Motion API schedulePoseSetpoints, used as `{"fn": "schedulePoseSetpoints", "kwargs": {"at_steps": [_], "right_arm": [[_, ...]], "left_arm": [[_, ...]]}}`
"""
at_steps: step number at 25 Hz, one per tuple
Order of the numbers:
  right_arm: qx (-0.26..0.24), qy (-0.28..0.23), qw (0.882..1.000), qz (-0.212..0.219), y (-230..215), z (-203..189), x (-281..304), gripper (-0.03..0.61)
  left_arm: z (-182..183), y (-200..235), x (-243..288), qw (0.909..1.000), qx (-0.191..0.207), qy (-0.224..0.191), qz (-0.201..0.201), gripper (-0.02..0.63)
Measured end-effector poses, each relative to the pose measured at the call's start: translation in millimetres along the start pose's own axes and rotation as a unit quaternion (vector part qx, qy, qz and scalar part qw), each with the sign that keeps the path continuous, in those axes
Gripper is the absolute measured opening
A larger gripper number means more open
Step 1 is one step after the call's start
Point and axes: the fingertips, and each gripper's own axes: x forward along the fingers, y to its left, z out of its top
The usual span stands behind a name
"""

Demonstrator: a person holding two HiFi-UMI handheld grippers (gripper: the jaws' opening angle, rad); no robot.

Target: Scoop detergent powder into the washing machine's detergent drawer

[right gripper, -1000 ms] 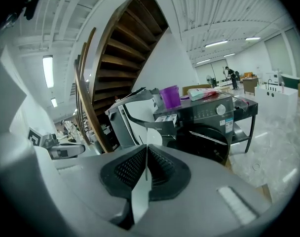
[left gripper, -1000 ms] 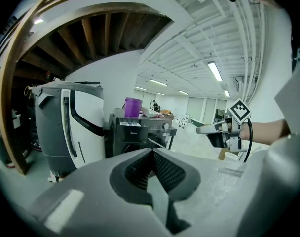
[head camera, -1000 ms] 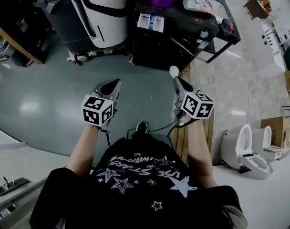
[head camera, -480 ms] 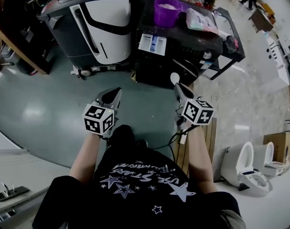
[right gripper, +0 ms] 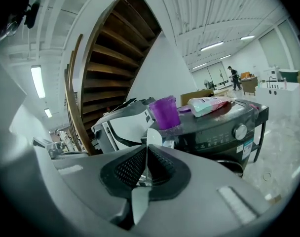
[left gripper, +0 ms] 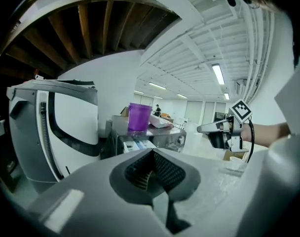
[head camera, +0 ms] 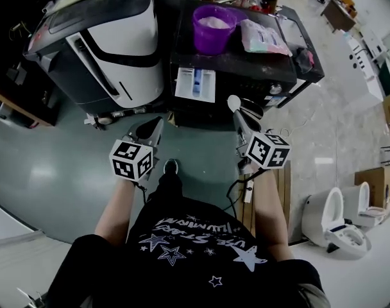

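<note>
**Head view: scoop clamped in the right claw, short of the open drawer**

The detergent drawer [head camera: 196,84] stands pulled out from the front edge of the washing machine [head camera: 246,69], at its front left corner. It is white with a blue strip down the middle. On the machine's top, near the far left corner, stands a purple tub [head camera: 211,34] with white powder [head camera: 214,22] in it. Just to its right a detergent bag [head camera: 262,36] lies flat, about mid-top.

The right gripper [head camera: 240,115] hangs in front of the machine's front edge, apart from it and to the right of the drawer. The right gripper view shows its jaws pressed together on the flat handle of a white scoop [right gripper: 153,138], whose round bowl stands clear above the pads. Past the bowl that view shows the tub [right gripper: 166,111] and the bag [right gripper: 209,105].

The left gripper [head camera: 150,128] is held level with the right one, to the left of the drawer and also short of the machine. In the left gripper view its jaws [left gripper: 151,169] meet with nothing between them.

A white and black appliance [head camera: 118,43] stands to the left of the washing machine. Two toilets [head camera: 330,217] sit on the floor at the far right.
</note>
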Motion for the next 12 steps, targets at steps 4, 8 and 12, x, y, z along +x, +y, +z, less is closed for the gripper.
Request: {"fn": "schedulePoseSetpoints", "kwargs": {"at_steps": [4,8,12], "right_arm": [[0.001,-0.025,1.0,-0.013,-13,47,39,0.034],[-0.018,-0.036,0.999,-0.015,-14,92,76,0.034],[-0.046,-0.044,0.998,-0.015,-11,134,109,0.034]], "left_arm": [[35,31,53,0.9996,0.009,-0.005,-0.027,0.0],[71,57,92,0.9982,0.027,-0.013,-0.052,0.0],[93,87,120,0.9972,0.034,-0.017,-0.064,0.0]]}}
